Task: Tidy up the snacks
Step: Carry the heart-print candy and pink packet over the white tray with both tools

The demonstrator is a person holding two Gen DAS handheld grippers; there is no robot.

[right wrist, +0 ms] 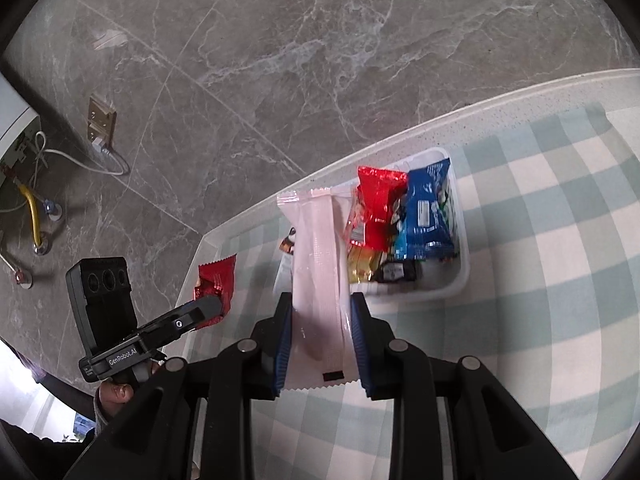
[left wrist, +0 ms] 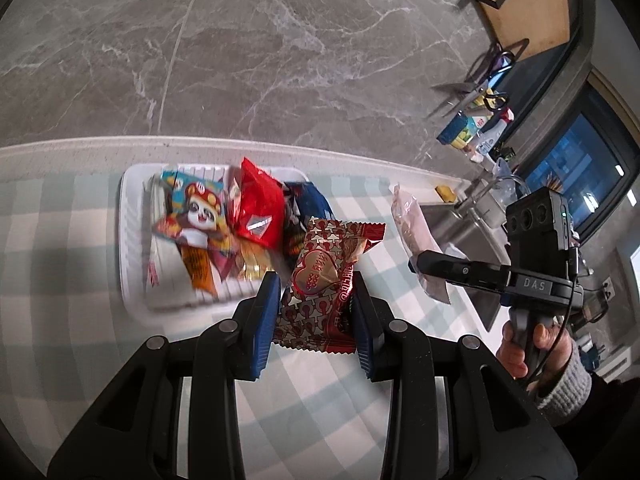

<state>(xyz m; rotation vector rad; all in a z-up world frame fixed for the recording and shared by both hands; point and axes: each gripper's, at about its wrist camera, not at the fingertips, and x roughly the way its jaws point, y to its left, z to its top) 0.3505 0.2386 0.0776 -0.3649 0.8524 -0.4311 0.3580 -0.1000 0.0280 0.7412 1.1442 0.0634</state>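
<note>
i'm holding the left gripper above the checked tablecloth, and its blue pads are pinching a red heart-print snack packet between them, closed down to the width of the wrapper; the packet is sticking forward past the fingertips, tilting toward the near right corner of the white tray; i'm seeing the tray sitting on the cloth close to the counter's back edge, already carrying a cartoon-panda packet, a bright red packet and a dark blue packet, all leaning on one another; the tray contents are blurring a little, so i'm not reading any labels; with the right gripper i'm clamping a long pale pink packet — the fingers are narrowed onto its lower part, and the rest is reaching forward over the cloth toward the tray's near left side, overlapping it in this view; whether it is touching the tray i cannot tell; from the right wrist i'm also seeing the left tool off to the side with the red wrapper poking out beyond its tip, clear of the tray; farther right in the left view, a sink and scissors are lying beyond the cloth, against the grey marble wall.
</note>
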